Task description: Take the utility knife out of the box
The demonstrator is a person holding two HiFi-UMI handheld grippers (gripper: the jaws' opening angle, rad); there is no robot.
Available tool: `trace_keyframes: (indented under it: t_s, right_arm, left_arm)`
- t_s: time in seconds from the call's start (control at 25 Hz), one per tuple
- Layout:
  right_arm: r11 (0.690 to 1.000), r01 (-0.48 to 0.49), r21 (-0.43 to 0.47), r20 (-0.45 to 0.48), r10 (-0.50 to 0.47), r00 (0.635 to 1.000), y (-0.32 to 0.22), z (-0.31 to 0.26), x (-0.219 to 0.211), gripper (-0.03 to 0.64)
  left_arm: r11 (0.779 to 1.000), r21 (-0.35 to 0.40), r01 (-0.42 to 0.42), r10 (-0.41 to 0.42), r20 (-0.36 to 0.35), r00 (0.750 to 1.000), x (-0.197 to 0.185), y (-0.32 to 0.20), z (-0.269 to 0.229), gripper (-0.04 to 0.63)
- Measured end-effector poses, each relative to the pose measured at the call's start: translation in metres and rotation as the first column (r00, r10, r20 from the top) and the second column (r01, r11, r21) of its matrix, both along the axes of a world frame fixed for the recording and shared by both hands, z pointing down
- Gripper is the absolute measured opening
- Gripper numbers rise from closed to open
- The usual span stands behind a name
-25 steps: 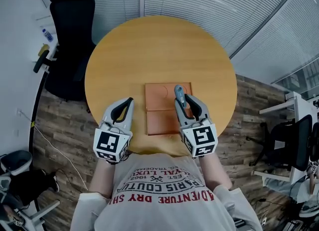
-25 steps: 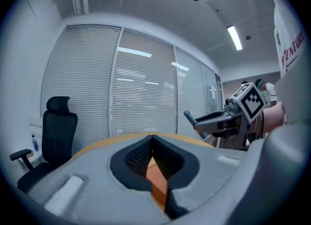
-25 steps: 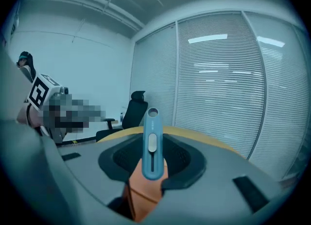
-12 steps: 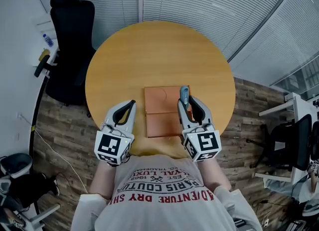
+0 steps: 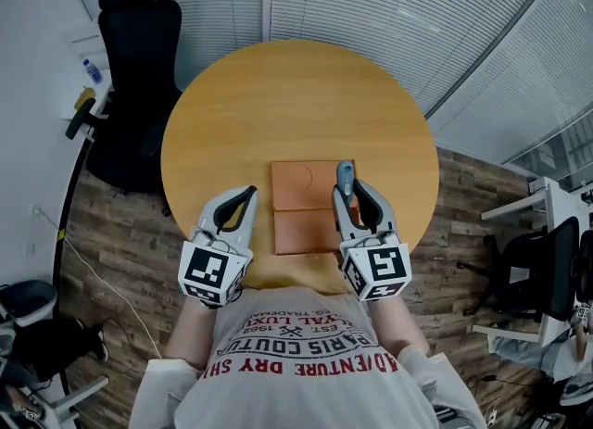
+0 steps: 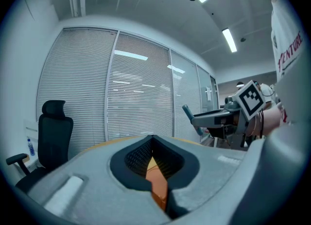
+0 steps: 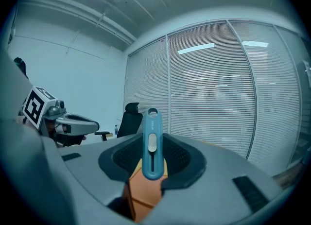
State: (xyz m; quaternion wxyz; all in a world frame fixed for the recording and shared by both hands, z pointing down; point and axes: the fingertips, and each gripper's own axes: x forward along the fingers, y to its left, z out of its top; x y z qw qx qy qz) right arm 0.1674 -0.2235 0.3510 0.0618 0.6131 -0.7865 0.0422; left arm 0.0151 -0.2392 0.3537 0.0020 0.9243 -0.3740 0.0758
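An open orange box (image 5: 301, 225) lies on the round wooden table (image 5: 278, 94) near its front edge. My right gripper (image 5: 348, 192) hovers over the box's right side, shut on a blue utility knife (image 5: 344, 177). The knife (image 7: 151, 144) sticks out upright between the pads, its slider facing the camera, with the box (image 7: 141, 195) below it. My left gripper (image 5: 246, 197) hangs just left of the box, shut and holding nothing. A sliver of the box (image 6: 158, 182) shows through its jaws in the left gripper view. That view also shows the right gripper (image 6: 194, 121) with the knife (image 6: 187, 113).
A black office chair (image 5: 134, 66) stands left of the table, beside a shelf with a small bottle (image 5: 91, 70). Window blinds line the far wall. Another chair and a desk (image 5: 542, 233) sit to the right on the wood floor.
My right gripper has lifted the knife a little above the box and turned it straighter. The left gripper has stayed where it was.
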Motion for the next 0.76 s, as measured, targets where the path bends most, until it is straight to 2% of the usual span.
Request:
trace_keyframes:
  t_s: [0.76]
  right_arm:
    - [0.999,-0.016,-0.044,0.061,0.019,0.998,-0.004,0.015,0.003,0.132]
  left_arm:
    - [1.000,-0.024,0.011,-0.011,0.018,1.000,-0.006,-0.003,0.010,-0.005]
